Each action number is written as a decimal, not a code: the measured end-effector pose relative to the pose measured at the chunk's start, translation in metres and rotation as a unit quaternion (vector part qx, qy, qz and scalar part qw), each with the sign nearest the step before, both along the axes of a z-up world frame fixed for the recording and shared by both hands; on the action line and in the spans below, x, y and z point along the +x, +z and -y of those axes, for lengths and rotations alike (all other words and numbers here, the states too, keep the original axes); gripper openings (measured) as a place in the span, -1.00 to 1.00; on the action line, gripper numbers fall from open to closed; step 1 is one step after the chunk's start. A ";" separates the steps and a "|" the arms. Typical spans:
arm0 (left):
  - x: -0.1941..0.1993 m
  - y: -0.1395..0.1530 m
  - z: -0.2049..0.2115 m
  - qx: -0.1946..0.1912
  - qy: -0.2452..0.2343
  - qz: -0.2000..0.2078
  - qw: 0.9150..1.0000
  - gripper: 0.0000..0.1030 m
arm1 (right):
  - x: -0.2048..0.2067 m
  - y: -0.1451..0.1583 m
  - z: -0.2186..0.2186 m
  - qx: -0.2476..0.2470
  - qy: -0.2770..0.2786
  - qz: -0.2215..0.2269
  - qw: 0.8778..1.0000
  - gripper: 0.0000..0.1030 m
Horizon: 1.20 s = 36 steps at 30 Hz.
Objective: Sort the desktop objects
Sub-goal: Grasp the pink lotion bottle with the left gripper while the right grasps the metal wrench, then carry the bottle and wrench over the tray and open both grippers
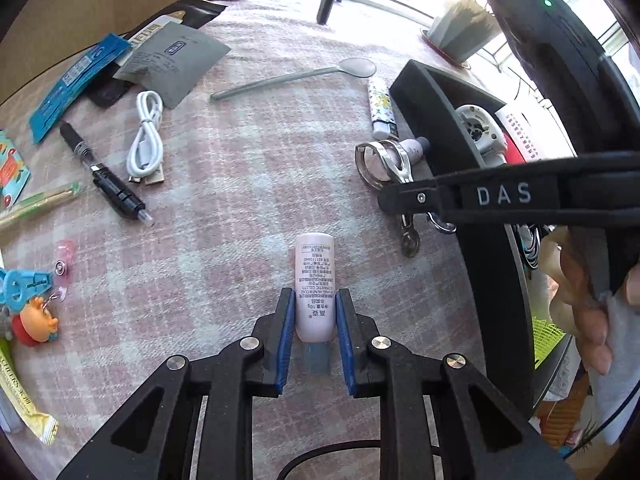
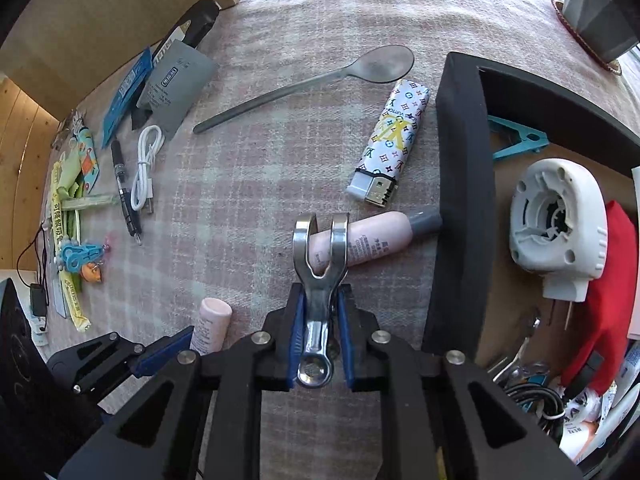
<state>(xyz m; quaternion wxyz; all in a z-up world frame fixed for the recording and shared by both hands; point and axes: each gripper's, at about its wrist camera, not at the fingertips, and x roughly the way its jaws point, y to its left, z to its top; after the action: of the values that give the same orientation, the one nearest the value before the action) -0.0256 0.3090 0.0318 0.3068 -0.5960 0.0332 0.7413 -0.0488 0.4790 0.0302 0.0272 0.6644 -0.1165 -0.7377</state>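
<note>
Pink plastic tube (image 1: 314, 280), lower centre, is clamped by the left hand-held gripper (image 1: 314, 312); a steel clip (image 2: 320, 280) by the right hand-held gripper (image 2: 320, 320). Several items are binned in the black tray (image 2: 460, 160); many remain on the desk (image 2: 248, 184).

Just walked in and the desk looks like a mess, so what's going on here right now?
A person is sorting desk clutter with a handheld tool in each hand. The left tool has a small pink tube between its pads, lying on the plaid cloth. The right tool is clamped on a metal clip, beside a second pink tube near the black box. A spoon, lighter, pen and white cable lie unsorted on the cloth.
</note>
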 end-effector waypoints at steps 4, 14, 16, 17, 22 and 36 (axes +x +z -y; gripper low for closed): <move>0.011 -0.001 0.020 0.004 0.015 0.002 1.000 -0.63 | 0.010 -0.002 0.021 0.008 0.031 -0.012 0.999 -0.71; 0.009 0.005 0.020 0.008 0.031 0.000 0.999 -0.63 | 0.030 0.019 0.039 -0.007 0.024 -0.053 0.998 -0.71; 0.010 0.011 0.016 0.013 0.029 -0.005 0.999 -0.63 | 0.037 0.029 0.034 -0.012 0.016 -0.064 0.998 -0.71; 0.010 0.014 0.014 0.016 0.027 -0.007 0.999 -0.63 | 0.046 0.036 0.025 -0.015 0.013 -0.070 0.997 -0.71; 0.013 0.031 0.001 0.030 0.012 -0.018 0.999 -0.63 | 0.067 0.062 0.014 -0.023 -0.016 -0.093 0.995 -0.71; 0.032 0.062 -0.088 0.045 -0.073 -0.036 0.996 -0.63 | 0.137 0.094 -0.080 0.013 -0.138 -0.131 0.982 -0.71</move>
<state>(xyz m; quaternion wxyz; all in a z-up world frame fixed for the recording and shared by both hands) 0.0060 0.3965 0.0941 0.3850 -0.5507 0.0545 0.7386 0.0882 0.5588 0.1237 -0.0687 0.5398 -0.1933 -0.8164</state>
